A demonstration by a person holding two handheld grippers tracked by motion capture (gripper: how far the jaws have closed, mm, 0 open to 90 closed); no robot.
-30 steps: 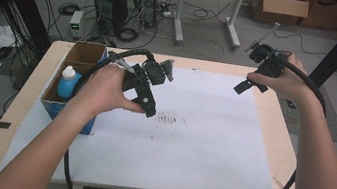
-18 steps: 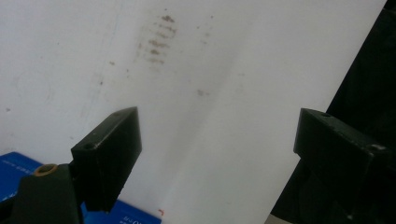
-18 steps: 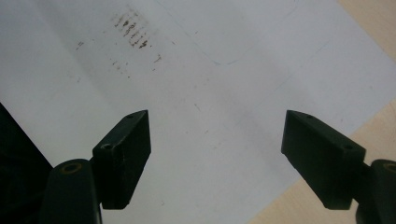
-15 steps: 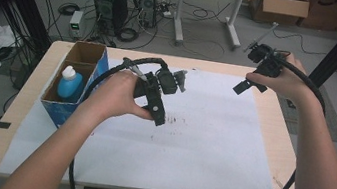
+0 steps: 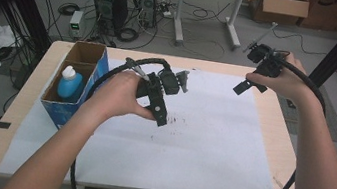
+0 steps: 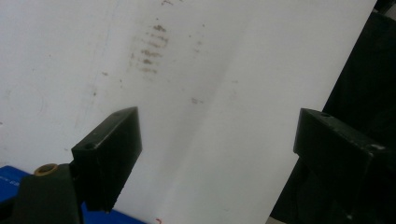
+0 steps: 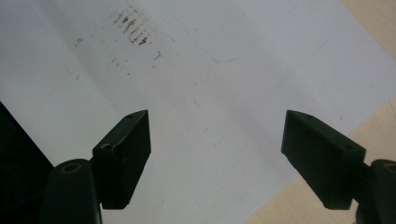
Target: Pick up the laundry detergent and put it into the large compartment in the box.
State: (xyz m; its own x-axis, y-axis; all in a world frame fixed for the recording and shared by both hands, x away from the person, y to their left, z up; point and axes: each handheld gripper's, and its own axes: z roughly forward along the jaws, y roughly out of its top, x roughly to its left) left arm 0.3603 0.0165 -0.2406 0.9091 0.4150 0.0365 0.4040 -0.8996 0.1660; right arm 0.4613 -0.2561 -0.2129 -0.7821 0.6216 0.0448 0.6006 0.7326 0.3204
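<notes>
A white paper sheet [image 5: 208,151] covers most of the wooden table [image 5: 281,121]. Brown smudges [image 5: 176,121] mark its middle. My left gripper [image 5: 159,117], held in the left hand, points down just left of those smudges. In the left gripper view the left gripper [image 6: 217,128] is open with bare paper and the smudges [image 6: 149,51] beyond its jaws. The right hand holds my right gripper [image 5: 241,87] above the sheet's far right corner. Its own view shows the right gripper [image 7: 217,130] open over the paper, with the smudges [image 7: 132,29] farther off.
A cardboard box with blue sides [image 5: 83,56] stands at the table's left, holding a blue bottle with a white cap [image 5: 69,83]. Black cables trail from both grippers. Computer gear, cables and another table stand on the floor behind.
The left hand has carried its gripper a little to the right and nearer, away from the box and toward the smudges. The right hand has kept still. Both pairs of jaws stay open.
</notes>
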